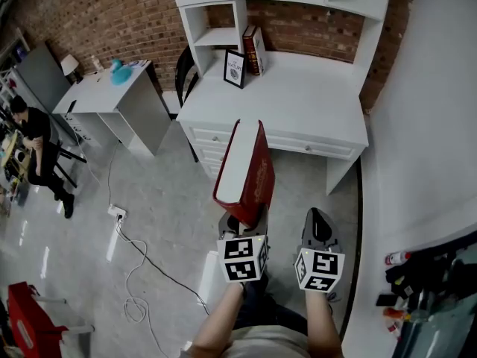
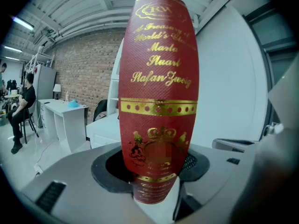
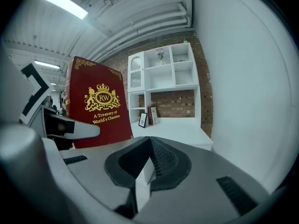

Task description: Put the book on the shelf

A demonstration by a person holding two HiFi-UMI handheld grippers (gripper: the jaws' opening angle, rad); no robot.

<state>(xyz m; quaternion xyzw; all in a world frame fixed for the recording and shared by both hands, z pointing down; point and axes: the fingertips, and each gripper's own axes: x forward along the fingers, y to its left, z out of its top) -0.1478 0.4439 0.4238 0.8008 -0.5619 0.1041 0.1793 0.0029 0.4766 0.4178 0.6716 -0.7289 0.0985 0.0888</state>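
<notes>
One red book (image 1: 246, 166) stands upright in the left gripper (image 1: 244, 226), whose jaws clamp the foot of its spine. It is in the air short of the white desk (image 1: 298, 99), while the right gripper (image 1: 319, 233) is pressed closed on nothing. This looks like the carry, so next the book must go over the desk into the shelf (image 1: 218, 36). Its cover reads "RW, A Treasury of World's Classics", its spine "Maria Stuart, Stefan Zweig".
</notes>
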